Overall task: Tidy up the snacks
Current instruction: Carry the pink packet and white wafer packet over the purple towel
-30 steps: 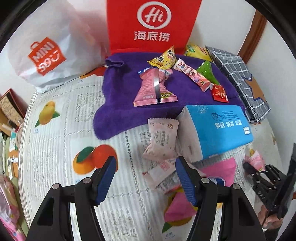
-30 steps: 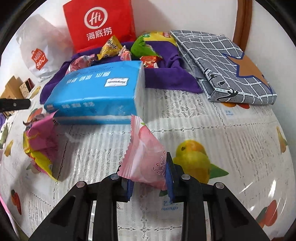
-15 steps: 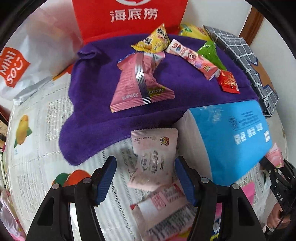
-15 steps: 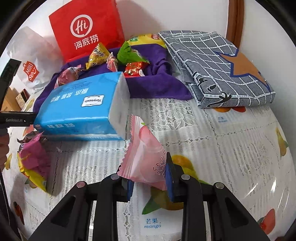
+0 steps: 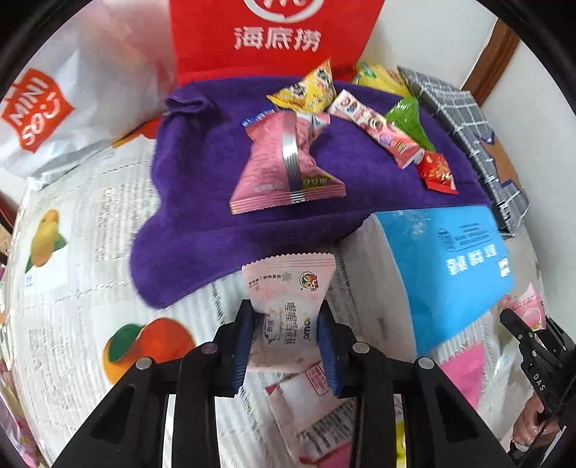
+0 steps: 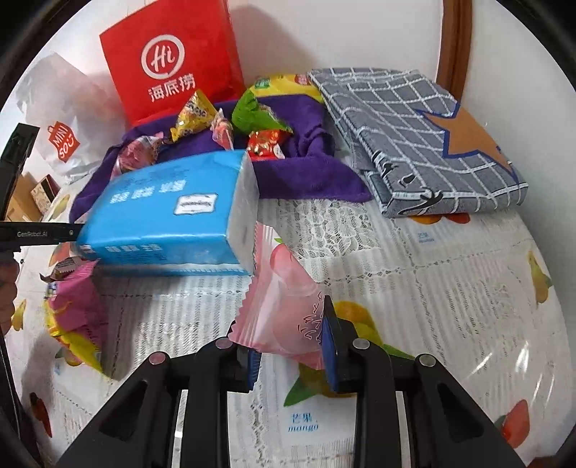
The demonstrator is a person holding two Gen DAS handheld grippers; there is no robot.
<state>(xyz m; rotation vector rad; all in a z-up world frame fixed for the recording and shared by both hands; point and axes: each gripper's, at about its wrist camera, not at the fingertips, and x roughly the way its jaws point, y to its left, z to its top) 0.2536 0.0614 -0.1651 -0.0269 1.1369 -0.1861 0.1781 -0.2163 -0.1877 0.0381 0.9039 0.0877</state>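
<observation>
My left gripper [image 5: 286, 342] is shut on a pale pink snack packet [image 5: 288, 288] just in front of the purple towel [image 5: 201, 201]. Several snacks lie on the towel: a pink pouch [image 5: 284, 169], a yellow packet [image 5: 306, 90], a long pink bar [image 5: 378, 126], a green packet [image 5: 408, 118] and a red candy [image 5: 437, 172]. My right gripper [image 6: 289, 345] is shut on a pink peach packet [image 6: 284, 302] and holds it above the tablecloth near the blue tissue pack [image 6: 169, 219]. It also shows at the right edge of the left wrist view [image 5: 529, 324].
A red bag [image 5: 273, 32] and a white bag [image 5: 54, 100] stand behind the towel. A folded grey checked cloth [image 6: 424, 140] lies at the right. More packets [image 5: 306, 392] lie under my left gripper, and a magenta-yellow packet [image 6: 75, 316] lies left of the tissue pack.
My left gripper moved forward over the pale pink packet and closed on it. My right gripper moved a little forward, still holding the peach packet.
</observation>
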